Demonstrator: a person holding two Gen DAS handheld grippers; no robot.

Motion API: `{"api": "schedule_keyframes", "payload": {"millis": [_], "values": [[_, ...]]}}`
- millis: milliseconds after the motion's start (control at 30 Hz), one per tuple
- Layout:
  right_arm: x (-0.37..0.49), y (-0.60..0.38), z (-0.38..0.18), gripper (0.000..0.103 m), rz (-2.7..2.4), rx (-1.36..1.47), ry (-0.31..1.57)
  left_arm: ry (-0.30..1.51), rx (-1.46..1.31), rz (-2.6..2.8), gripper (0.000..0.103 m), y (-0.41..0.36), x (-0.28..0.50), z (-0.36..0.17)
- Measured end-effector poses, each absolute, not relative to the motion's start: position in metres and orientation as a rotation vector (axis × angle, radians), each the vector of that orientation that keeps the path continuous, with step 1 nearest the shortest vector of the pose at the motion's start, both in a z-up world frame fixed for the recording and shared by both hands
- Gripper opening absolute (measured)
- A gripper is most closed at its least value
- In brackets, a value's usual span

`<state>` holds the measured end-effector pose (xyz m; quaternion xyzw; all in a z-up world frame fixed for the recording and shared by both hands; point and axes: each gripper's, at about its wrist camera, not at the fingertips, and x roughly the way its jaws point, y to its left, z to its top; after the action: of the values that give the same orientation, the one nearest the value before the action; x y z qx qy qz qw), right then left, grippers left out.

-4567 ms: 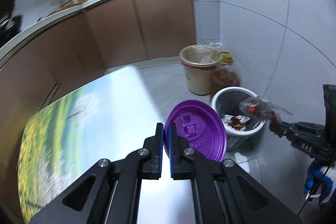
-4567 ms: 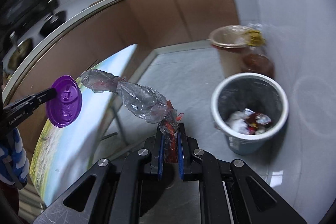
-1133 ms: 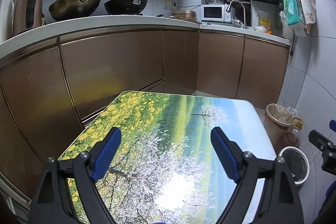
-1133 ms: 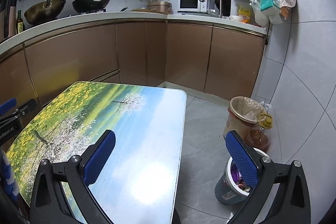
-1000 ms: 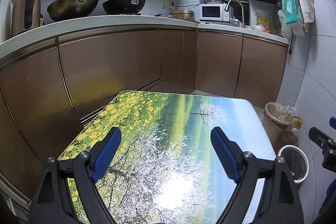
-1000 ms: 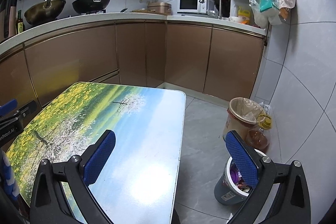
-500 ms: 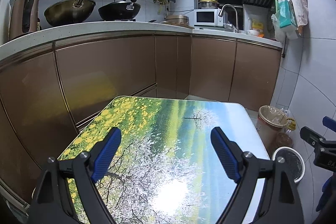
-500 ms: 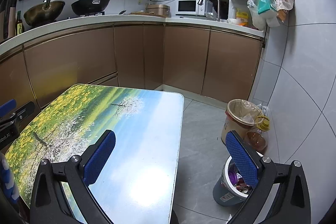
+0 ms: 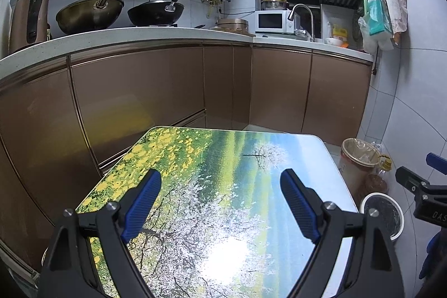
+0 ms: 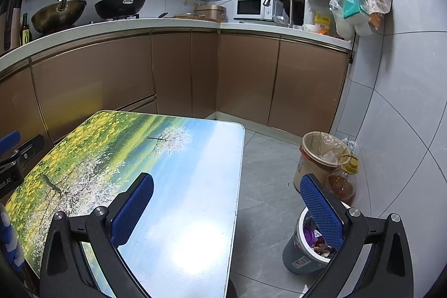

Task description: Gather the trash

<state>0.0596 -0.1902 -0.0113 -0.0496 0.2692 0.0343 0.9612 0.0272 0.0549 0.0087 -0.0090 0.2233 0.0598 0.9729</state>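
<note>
L tongs: my left tongs [image 9: 220, 203] spread wide, blue pads far apart, nothing between them; hovering above the table.
R tongs: my right tongs [image 10: 227, 210] also released, wide gap, empty; one pad over the table edge, other pad over the bin side.
Table: rectangular table w/ glossy printed landscape top (yellow flowers, white blossom tree, blue sky) [image 9: 223, 158]; strong light glare near the front; I see no loose items on the part in view.
Trash bin: small round white-rimmed grey plastic bin w/ dark liner [image 10: 300, 256] on the floor, just beside the table's right edge, near the wall. In right wrist view it's partly hidden by my right pad.
Trash: purple round plastic lid [image 10: 308, 232] lies inside the bin w/ crumpled reddish wrappers [image 10: 321, 243] next to it.
Other bin: beige round bucket w/ clear plastic liner [image 10: 321, 158] behind the grey bin, by the wall.
Bottle: amber oil bottle w/ yellow cap [image 10: 342, 183] touching or just beside the beige bucket, can't tell which.
Bkgd: brown cabinet fronts [image 9: 167, 91] under a white worktop; white microwave [image 9: 272, 21] at the back.
</note>
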Motion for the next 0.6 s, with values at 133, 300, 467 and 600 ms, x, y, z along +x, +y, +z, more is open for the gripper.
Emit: {"api": "schedule_keyframes", "payload": {"millis": [133, 300, 467, 600], "values": [[0.0596, -0.1902, -0.0117, 0.103, 0.068, -0.102, 0.546, 0.456, -0.011, 0.113, 0.087, 0.0531, 0.0272, 0.0080], [0.0607, -0.1903, -0.0128, 0.103, 0.068, -0.105, 0.547, 0.458, -0.015, 0.112, 0.087, 0.0536, 0.0277, 0.0080], [0.0618, -0.1918, -0.0135, 0.103, 0.065, -0.107, 0.550, 0.459, -0.024, 0.114, 0.087, 0.0560, 0.0270, 0.0084], [0.0621, -0.1921, -0.0134, 0.103, 0.066, -0.109, 0.550, 0.457, -0.023, 0.117, 0.087, 0.0570, 0.0269, 0.0094]]}}
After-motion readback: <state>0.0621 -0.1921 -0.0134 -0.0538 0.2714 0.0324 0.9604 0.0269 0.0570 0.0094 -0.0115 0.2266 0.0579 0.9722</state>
